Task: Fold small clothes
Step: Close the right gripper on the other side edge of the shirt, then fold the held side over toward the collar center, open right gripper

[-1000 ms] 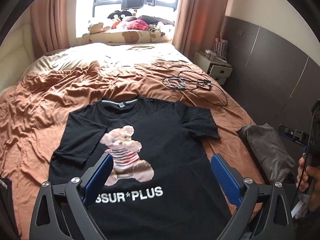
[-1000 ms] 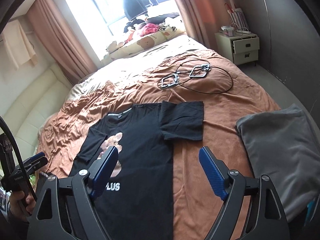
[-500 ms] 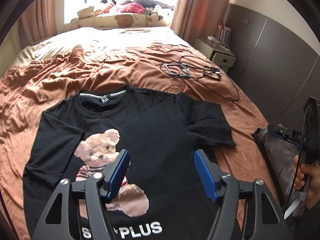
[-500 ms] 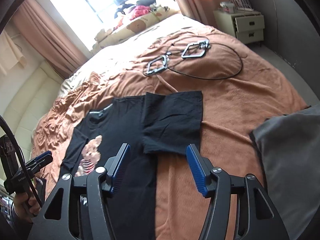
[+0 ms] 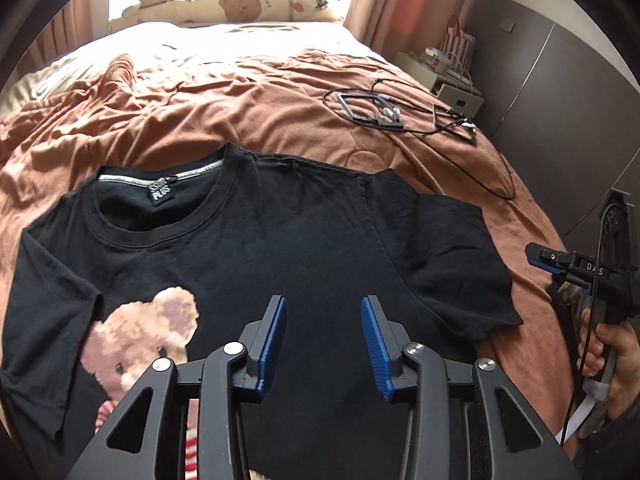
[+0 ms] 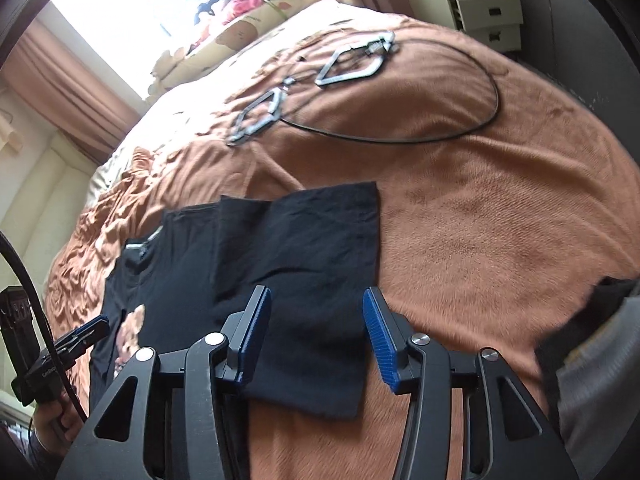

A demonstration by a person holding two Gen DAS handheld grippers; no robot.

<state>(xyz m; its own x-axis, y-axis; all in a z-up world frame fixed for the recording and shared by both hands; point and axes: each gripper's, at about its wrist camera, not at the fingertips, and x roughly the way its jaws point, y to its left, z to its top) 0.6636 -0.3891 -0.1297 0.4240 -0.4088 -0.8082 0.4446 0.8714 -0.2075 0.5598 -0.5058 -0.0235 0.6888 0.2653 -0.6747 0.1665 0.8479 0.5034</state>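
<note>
My left gripper [image 5: 323,320] hung over the black t-shirt [image 5: 280,248] flat on the bed [image 5: 240,112], jaws closing, nothing pinched. Right gripper [image 6: 316,316] over its sleeve [image 6: 312,248] at 12 o'clock, closing, probably not touching.

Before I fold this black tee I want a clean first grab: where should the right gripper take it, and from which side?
Judging by how it lies, take the sleeve: its hem edge. It lies flat on the blanket, spread outward with the hem free, so come in low from the blanket side. The right gripper, jaws closing with nothing pinched, hangs over it.
</note>
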